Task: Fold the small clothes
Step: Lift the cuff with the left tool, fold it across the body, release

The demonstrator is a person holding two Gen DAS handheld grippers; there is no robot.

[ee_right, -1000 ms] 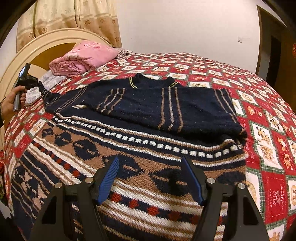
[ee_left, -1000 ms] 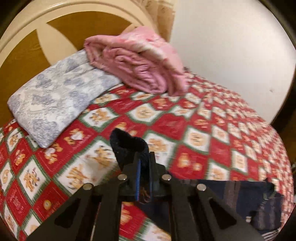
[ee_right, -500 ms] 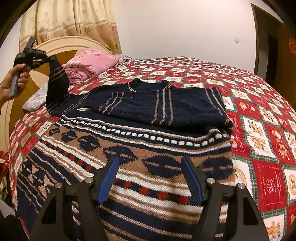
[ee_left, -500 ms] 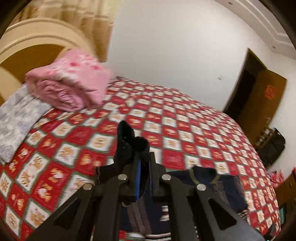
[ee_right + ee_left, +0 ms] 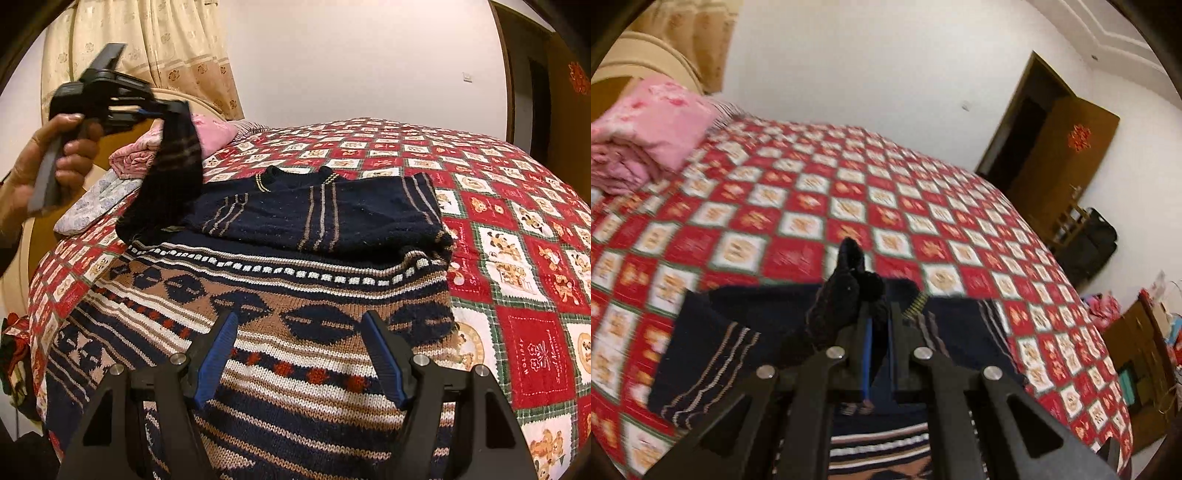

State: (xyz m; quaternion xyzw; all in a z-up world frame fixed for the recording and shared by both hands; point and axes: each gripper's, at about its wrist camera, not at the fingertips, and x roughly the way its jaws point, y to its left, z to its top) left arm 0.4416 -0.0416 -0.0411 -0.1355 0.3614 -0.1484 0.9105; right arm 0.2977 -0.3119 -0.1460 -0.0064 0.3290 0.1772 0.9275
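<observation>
A dark navy knitted sweater point(image 5: 325, 214) with tan stripes and patterned bands lies spread on the bed. Its right sleeve is folded across the chest. My left gripper point(image 5: 877, 314) is shut on the cuff of the left sleeve point(image 5: 846, 291) and holds it high above the bed; in the right wrist view it point(image 5: 162, 110) shows at upper left with the sleeve point(image 5: 173, 173) hanging down from it. My right gripper point(image 5: 301, 325) is open and empty, hovering over the sweater's patterned lower part point(image 5: 295, 317).
The bed has a red checked cover point(image 5: 517, 258). A folded pink quilt point(image 5: 650, 136) and a pale floral pillow point(image 5: 92, 203) lie at the headboard. A brown door point(image 5: 1063, 147) and dark furniture point(image 5: 1086, 243) stand beyond the bed's far side.
My left gripper has lifted the sleeve cuff from the bed's left side, raised it high and swung it rightwards over the sweater. The right gripper has stayed almost still and open.
</observation>
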